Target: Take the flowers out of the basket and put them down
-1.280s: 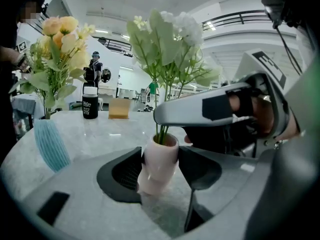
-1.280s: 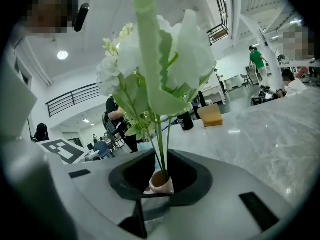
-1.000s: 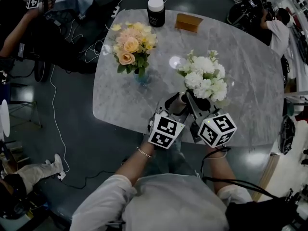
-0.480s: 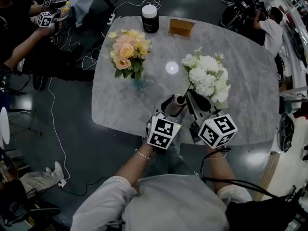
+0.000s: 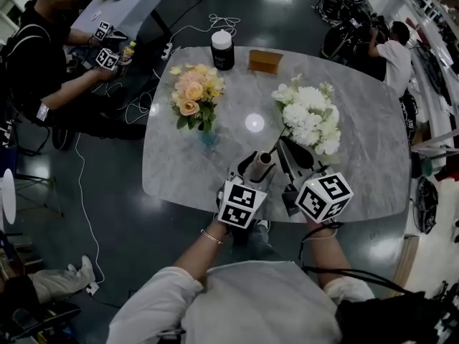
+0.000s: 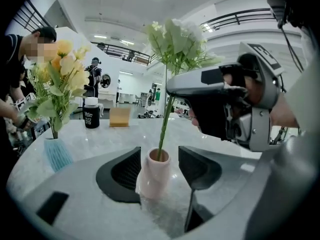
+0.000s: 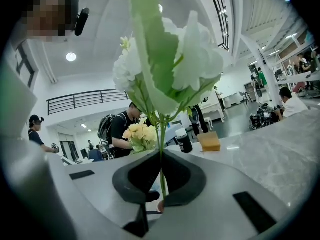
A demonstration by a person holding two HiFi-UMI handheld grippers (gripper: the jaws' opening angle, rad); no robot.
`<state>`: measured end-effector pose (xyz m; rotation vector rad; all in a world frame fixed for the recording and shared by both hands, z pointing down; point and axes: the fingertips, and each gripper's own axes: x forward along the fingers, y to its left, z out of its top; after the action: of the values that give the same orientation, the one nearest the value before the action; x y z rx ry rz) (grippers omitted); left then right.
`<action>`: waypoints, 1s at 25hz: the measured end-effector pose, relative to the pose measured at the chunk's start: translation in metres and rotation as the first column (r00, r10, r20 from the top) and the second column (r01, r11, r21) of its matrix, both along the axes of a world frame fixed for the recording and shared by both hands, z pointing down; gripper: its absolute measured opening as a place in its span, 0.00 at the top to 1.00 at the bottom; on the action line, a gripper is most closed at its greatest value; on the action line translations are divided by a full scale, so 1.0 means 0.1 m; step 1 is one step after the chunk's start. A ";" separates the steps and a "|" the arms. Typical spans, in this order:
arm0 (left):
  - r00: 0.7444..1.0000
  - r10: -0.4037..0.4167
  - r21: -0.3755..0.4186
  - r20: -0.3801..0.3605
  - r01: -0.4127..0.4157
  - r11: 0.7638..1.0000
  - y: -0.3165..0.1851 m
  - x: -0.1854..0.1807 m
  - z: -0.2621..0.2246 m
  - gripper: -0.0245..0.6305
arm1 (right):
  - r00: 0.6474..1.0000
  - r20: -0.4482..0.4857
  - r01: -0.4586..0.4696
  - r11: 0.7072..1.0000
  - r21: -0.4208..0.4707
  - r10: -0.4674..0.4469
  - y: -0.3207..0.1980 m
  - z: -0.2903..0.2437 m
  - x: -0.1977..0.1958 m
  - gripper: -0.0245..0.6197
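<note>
The right gripper (image 7: 161,178) has its jaws pressed together on the thin green stem (image 7: 161,144) of the bunch of white flowers (image 5: 310,117), pinching it low down, under the leaves. The foot of that stem sits in a small pale pink ceramic vase (image 6: 154,176) (no basket shows anywhere; the vase takes its place). The vase stands on the grey marble desk (image 5: 179,156), close to the person's edge.

The left gripper (image 6: 160,159) is spread, with the vase between its jaws. One jaw lies against or just beside the vase wall and the other shows a sliver of gap, so it flanks the vase and does not seem to clamp it.

The coming move depends on the stem's long axis. It runs nearly upright from the vase mouth, through the right gripper's pinch, to the blooms above. The pull should probably go straight up along that line. Any sideways drag would likely tip the vase against the left gripper's jaws.
</note>
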<state>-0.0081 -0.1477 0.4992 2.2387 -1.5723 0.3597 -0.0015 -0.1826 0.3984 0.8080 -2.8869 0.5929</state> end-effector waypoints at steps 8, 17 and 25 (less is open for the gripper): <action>1.000 -0.010 0.041 -0.015 0.011 0.999 0.05 -0.02 -0.26 0.60 | 0.999 0.029 -0.015 0.999 0.038 0.014 0.00 -0.33 0.07 0.94; 0.998 -0.035 0.107 -0.044 0.039 0.993 -0.01 -0.01 -0.67 0.60 | 0.994 0.077 -0.081 0.994 0.070 0.076 -0.03 -0.71 0.37 0.94; 0.998 0.003 0.134 -0.057 0.005 0.991 -0.08 0.29 -0.79 0.72 | 0.985 0.043 -0.169 0.986 0.001 0.169 0.03 -0.48 0.88 0.94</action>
<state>0.0204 -0.1560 0.4205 2.3261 -1.6109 0.1930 0.0863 -0.1801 0.3503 1.0613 -2.8773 0.6269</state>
